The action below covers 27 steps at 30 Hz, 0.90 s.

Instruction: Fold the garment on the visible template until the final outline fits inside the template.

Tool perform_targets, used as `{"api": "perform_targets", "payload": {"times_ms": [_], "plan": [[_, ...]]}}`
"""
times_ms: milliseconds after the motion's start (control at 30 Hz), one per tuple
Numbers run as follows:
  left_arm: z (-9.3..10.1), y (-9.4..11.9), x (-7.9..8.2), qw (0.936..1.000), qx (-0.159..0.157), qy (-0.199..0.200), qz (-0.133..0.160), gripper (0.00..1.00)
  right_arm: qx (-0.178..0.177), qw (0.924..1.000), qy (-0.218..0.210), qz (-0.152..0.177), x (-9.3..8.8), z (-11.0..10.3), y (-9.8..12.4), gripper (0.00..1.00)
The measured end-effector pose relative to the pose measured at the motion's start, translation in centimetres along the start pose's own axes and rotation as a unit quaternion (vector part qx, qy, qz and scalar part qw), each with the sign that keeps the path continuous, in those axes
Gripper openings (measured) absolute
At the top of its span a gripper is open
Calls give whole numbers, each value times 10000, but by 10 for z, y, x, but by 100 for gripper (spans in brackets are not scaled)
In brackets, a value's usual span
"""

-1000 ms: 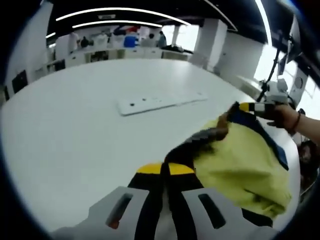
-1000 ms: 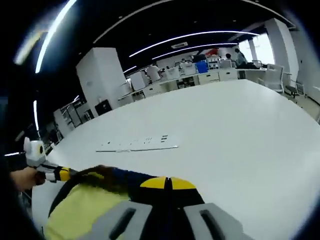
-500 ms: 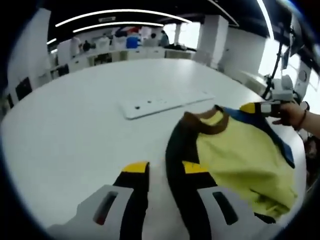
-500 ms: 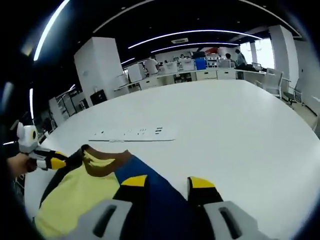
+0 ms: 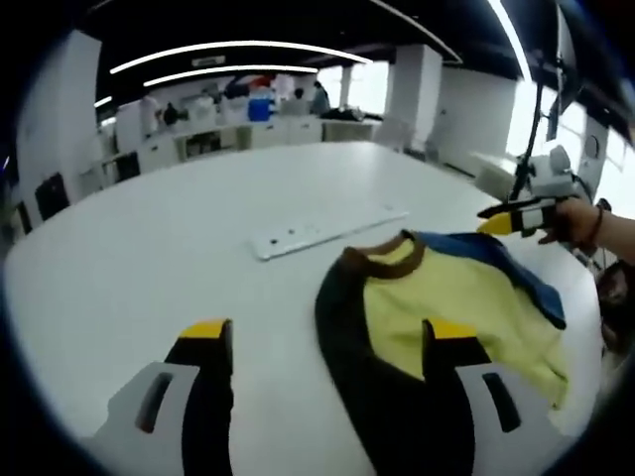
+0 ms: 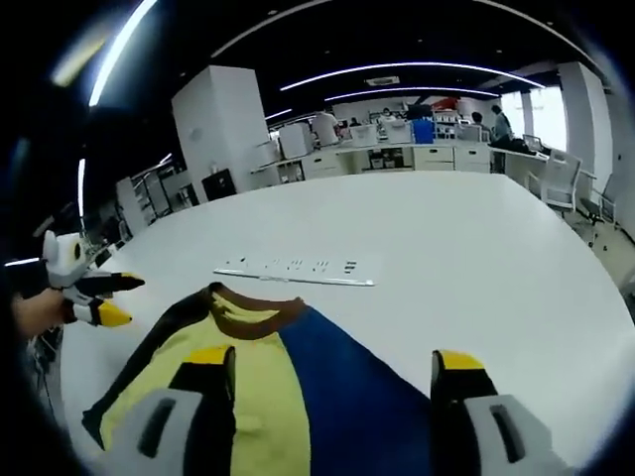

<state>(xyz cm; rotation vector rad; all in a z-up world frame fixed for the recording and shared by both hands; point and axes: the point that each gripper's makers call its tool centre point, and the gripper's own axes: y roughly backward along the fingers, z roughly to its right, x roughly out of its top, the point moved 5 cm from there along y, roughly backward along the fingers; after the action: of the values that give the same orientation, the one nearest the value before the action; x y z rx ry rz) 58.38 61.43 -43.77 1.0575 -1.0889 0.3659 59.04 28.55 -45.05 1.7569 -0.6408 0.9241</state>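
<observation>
Two grippers are hanging over a big white table (image 5: 119,268), both with their jaws spread wide and nothing between them. In the left gripper view, the left gripper (image 5: 331,339) is showing its yellow-tipped black jaws at the bottom, one on either side of the near edge of the shirt (image 5: 446,307). The shirt is lying flat on the table, yellow in the body, with a black sleeve nearest this gripper, a blue sleeve on the far side and a brown collar pointing toward the middle of the table. Just beyond the collar, a flat white strip (image 5: 322,230) with small dark holes is lying on the tabletop. Off to the right in that view, the right gripper (image 5: 511,216) is hovering past the blue sleeve, a hand (image 5: 575,220) gripping it.

In the right gripper view, the right gripper (image 6: 337,365) is straddling the shirt (image 6: 258,387), blue sleeve between the jaws. At the left, the left gripper (image 6: 109,297) is hovering near the black sleeve. Farther back, desks and people are standing along the far wall.
</observation>
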Motion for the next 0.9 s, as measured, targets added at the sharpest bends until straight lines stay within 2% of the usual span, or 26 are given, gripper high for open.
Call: {"api": "perform_targets", "payload": {"times_ms": [167,267,400,500,633,733,900], "plan": [[13,24,-3,9996,-124,-236,94,89,249,9995,-178,16,-9,-9,25,83],[20,36,-5,9992,-200,-309,161,93,240,9997,-19,-82,-16,-10,38,85],[29,48,-9,9989,-309,-296,193,98,295,9995,-14,-115,-22,-13,56,89],[34,56,-13,9988,-341,-247,248,99,277,9994,97,-178,-27,-13,65,89],[41,64,-23,9990,-362,-208,153,99,247,9991,165,-307,-39,-13,79,89],[49,73,-30,9988,-445,-85,182,96,171,9990,239,-338,-45,-12,90,88],[59,83,-46,9989,-406,-222,31,93,115,9988,233,-422,-59,-11,107,86]]}}
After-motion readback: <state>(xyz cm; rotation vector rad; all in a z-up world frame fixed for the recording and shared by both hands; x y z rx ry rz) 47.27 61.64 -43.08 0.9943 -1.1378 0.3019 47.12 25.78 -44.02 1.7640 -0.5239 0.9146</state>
